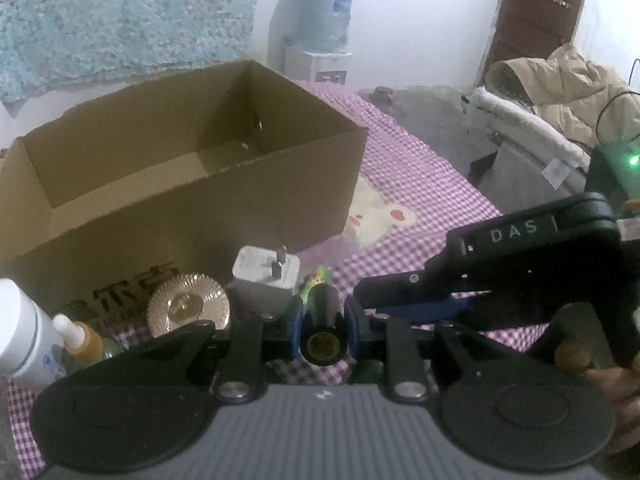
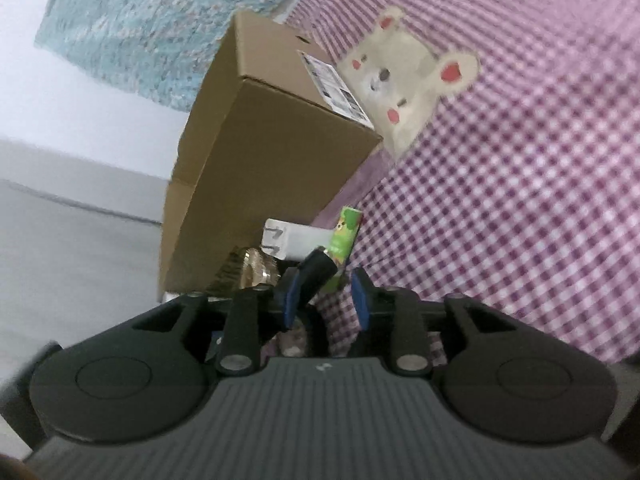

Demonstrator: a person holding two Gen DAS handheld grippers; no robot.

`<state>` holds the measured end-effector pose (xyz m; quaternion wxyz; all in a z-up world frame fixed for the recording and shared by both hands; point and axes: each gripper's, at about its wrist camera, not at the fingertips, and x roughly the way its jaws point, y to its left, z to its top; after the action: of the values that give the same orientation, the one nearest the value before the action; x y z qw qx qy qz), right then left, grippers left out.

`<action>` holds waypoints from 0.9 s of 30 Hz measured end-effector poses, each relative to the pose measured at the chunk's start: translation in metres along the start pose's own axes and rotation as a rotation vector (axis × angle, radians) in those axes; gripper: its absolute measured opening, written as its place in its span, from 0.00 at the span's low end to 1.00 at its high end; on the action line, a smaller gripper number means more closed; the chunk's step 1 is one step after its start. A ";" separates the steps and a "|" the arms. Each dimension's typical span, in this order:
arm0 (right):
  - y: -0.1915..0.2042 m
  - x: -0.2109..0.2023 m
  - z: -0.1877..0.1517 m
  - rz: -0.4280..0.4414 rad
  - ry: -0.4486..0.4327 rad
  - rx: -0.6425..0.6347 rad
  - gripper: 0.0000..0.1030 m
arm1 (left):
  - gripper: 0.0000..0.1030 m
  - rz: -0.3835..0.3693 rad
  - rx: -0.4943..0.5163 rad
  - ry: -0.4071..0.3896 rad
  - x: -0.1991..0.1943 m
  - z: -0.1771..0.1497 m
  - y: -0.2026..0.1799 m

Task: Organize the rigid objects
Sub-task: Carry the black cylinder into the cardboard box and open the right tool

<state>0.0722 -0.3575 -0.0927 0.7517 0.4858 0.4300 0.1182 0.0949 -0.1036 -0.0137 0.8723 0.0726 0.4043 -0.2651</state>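
Observation:
In the left wrist view my left gripper (image 1: 324, 317) is shut on a black cylinder (image 1: 322, 345) with a yellowish end cap, held just above the checked cloth. A green printed tube (image 1: 316, 280) lies right beyond it; whether the two are joined I cannot tell. My right gripper (image 1: 368, 296) comes in from the right, its tips beside the left gripper's right pad. In the right wrist view, which is rolled, the right gripper (image 2: 325, 298) stands open. The black cylinder (image 2: 316, 271) leans by its left pad and clear of the right one, with the green tube (image 2: 345, 236) behind. An open cardboard box (image 1: 192, 208) stands behind.
A white plug adapter (image 1: 266, 272), a gold ribbed disc (image 1: 188, 308), a small amber bottle (image 1: 82, 338) and a white bottle (image 1: 18, 332) sit along the box's front. The purple checked cloth (image 1: 420, 184) with a bear print covers the surface. Coats and a black device lie at right.

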 end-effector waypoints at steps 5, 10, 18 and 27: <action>-0.010 0.002 0.009 0.090 0.013 0.108 0.37 | 0.22 -0.018 -0.018 -0.034 -0.006 0.007 0.004; -0.016 0.012 0.014 0.180 0.032 0.197 0.41 | 0.22 -0.049 -0.044 -0.050 -0.013 0.011 0.004; 0.005 0.011 0.010 0.234 0.015 0.159 0.32 | 0.22 -0.040 -0.042 -0.105 -0.035 0.012 0.002; 0.113 0.017 0.010 0.240 -0.001 -0.147 0.25 | 0.22 0.045 -0.101 -0.228 -0.089 0.022 0.038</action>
<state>0.1170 -0.2968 -0.0058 0.7659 0.4774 0.3586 0.2385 0.0827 -0.0430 0.0637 0.9210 0.0068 0.3134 -0.2310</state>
